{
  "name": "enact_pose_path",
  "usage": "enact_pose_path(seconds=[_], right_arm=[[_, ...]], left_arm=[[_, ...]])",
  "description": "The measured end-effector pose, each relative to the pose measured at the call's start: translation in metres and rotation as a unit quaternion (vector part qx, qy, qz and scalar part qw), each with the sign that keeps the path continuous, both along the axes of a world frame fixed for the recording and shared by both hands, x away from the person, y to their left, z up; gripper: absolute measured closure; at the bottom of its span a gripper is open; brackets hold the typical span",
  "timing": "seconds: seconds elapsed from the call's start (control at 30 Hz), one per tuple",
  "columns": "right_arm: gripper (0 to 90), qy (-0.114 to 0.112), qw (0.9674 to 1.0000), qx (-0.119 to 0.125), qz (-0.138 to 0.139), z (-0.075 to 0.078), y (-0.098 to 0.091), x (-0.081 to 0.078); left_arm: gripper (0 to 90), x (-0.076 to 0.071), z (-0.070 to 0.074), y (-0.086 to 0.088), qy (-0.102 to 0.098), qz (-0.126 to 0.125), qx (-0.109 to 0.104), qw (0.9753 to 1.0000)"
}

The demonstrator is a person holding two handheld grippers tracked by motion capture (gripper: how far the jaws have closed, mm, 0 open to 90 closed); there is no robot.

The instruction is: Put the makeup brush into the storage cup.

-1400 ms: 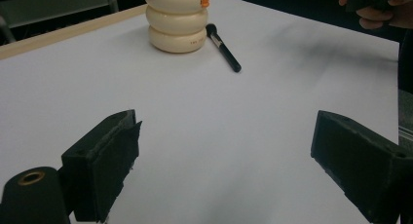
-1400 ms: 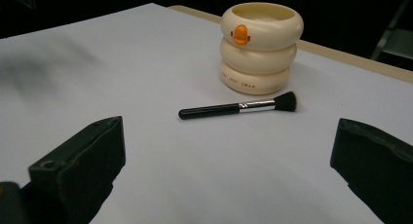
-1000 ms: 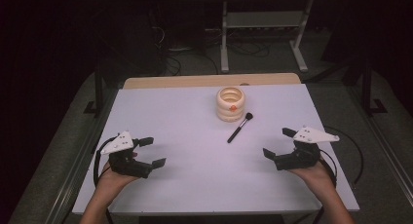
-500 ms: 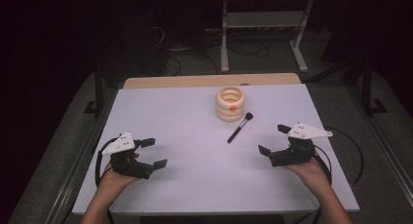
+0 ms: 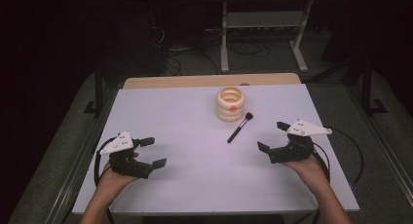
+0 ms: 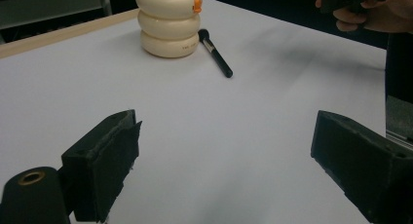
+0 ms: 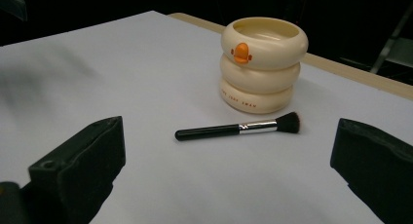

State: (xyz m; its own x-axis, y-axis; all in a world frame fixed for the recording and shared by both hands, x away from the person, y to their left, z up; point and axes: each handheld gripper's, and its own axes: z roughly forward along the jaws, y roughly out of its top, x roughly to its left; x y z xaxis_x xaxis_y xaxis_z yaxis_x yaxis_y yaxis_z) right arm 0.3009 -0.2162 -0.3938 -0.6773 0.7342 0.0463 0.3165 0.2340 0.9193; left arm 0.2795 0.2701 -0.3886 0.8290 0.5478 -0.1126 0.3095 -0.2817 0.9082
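1. Near the table's (image 5: 195, 117) far edge – cream holder (image 5: 230, 103); brush (image 5: 239, 128) lies just beside it.
2. Broad bare surface before left gripper (image 5: 150, 151) and right gripper (image 5: 273, 136) – both spread apart, empty.

This looks like a lab or recording room, not a home. A plain white tabletop (image 5: 185, 136) stands alone in a dark room with grey carpet floor (image 5: 53, 151). Beyond its far edge, loose cables (image 5: 185, 51) lie near a metal frame stand (image 5: 265, 27).
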Motion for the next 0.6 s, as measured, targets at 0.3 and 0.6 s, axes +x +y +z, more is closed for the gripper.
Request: enact_pose_path(seconds=[0.3, 0.6], right_arm=[[0.0, 0.005, 1.0, 0.002, 0.004, -0.003, 0.005, 0.012], [0.0, 0.005, 1.0, 0.003, 0.001, -0.002, 0.006, 0.019]], left_arm=[[9.8, -0.001, 0.001, -0.001, -0.003, -0.003, -0.001, 1.0], [9.8, -0.001, 0.0, -0.005, 0.0, -0.006, 0.0, 1.0]])
